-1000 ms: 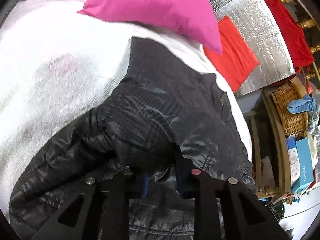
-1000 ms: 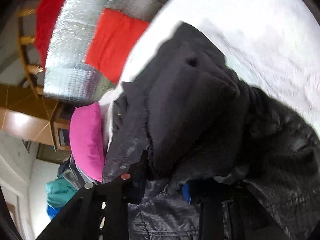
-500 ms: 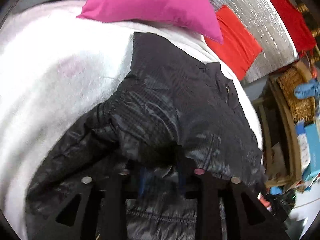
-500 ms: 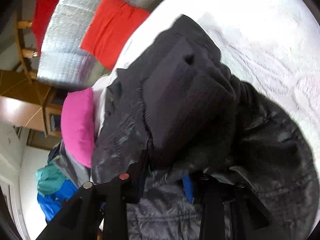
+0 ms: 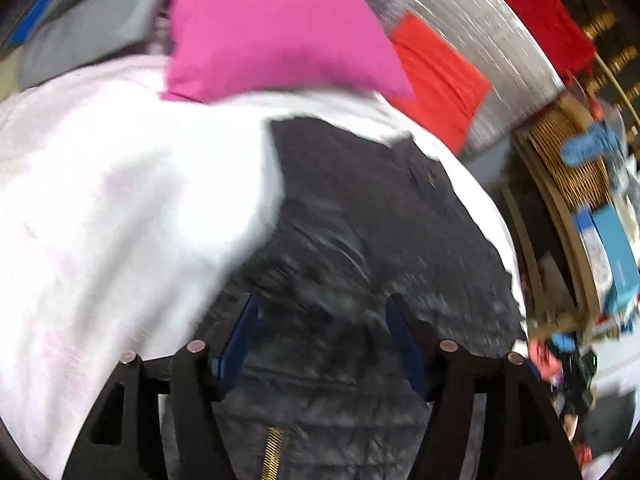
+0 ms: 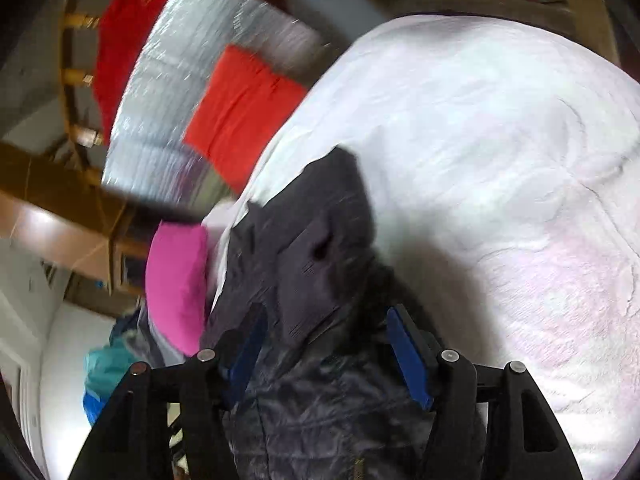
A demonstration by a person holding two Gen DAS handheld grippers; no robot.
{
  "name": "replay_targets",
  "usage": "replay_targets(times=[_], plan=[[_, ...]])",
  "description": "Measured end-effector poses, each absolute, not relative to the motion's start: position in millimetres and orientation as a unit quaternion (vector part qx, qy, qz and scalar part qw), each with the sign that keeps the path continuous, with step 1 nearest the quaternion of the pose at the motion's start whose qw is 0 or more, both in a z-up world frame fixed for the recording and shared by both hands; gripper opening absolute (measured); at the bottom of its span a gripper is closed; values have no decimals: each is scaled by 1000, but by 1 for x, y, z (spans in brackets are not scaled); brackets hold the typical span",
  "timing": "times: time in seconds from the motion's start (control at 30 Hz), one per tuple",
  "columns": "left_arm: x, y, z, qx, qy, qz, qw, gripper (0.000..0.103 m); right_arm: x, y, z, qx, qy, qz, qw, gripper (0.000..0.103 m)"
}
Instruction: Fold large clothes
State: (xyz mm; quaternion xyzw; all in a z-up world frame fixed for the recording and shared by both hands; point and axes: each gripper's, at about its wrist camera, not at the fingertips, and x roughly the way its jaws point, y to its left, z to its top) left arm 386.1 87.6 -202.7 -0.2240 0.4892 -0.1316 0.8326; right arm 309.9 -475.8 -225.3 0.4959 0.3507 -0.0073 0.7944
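A black quilted jacket point(image 5: 360, 248) with a gold zipper lies on the white bed cover point(image 5: 120, 200). My left gripper point(image 5: 322, 308) is open just above it, blue pads spread wide, nothing between them. In the right wrist view the same jacket point(image 6: 320, 264) lies folded over on the white cover point(image 6: 500, 160). My right gripper point(image 6: 326, 320) is open above the jacket, holding nothing.
A pink pillow point(image 5: 272, 32) lies at the head of the bed and also shows in the right wrist view point(image 6: 176, 280). A red cloth point(image 5: 436, 76) on silver quilted material, a wicker basket point(image 5: 576, 160) and cluttered shelves stand beside the bed.
Both grippers were shut on jacket fabric; both have now opened and let it go. The jacket has dropped flatter onto the bed and both views have shifted.
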Motion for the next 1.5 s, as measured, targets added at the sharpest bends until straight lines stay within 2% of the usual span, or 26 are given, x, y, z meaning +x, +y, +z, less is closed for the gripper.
replay_targets(times=[0.07, 0.2, 0.53, 0.67, 0.73, 0.77, 0.8, 0.87, 0.9, 0.97, 1.07, 1.13, 1.23, 1.27, 1.33, 1.4, 1.5], plan=[[397, 99, -209, -231, 481, -99, 840, 73, 317, -478, -231, 493, 351, -19, 796, 74], [419, 105, -231, -242, 499, -76, 829, 73, 340, -480, -242, 497, 355, -22, 792, 77], [445, 83, -252, -238, 508, -121, 819, 73, 379, -479, -268, 501, 372, -3, 781, 77], [448, 74, -255, -226, 510, -126, 820, 73, 393, -465, -279, 486, 406, 15, 774, 77], [447, 72, -254, -219, 504, -125, 826, 72, 397, -458, -281, 466, 415, 7, 781, 73], [447, 71, -254, -217, 501, -127, 828, 65, 397, -454, -277, 454, 413, 7, 789, 60], [447, 71, -253, -215, 501, -128, 829, 61, 397, -452, -276, 450, 412, 9, 792, 52], [446, 68, -253, -212, 497, -128, 832, 49, 395, -445, -266, 438, 404, 5, 803, 44], [445, 67, -251, -210, 493, -128, 834, 46, 393, -443, -260, 433, 397, 5, 809, 41], [444, 67, -243, -207, 485, -130, 840, 40, 386, -437, -241, 424, 365, 17, 829, 39], [440, 70, -232, -214, 470, -136, 846, 39, 382, -432, -227, 410, 341, 25, 846, 38], [441, 72, -235, -212, 476, -131, 843, 39, 385, -434, -236, 411, 360, 12, 838, 38], [446, 69, -251, -205, 508, -120, 828, 46, 393, -442, -265, 429, 413, -6, 803, 42], [447, 69, -254, -205, 515, -116, 824, 50, 392, -444, -268, 438, 415, -3, 797, 49], [448, 69, -253, -208, 519, -110, 822, 55, 387, -449, -264, 452, 416, 1, 789, 54], [447, 70, -250, -206, 521, -104, 822, 61, 382, -451, -257, 448, 411, -1, 794, 68], [442, 72, -244, -195, 520, -87, 827, 63, 378, -453, -253, 448, 407, 0, 796, 70]])
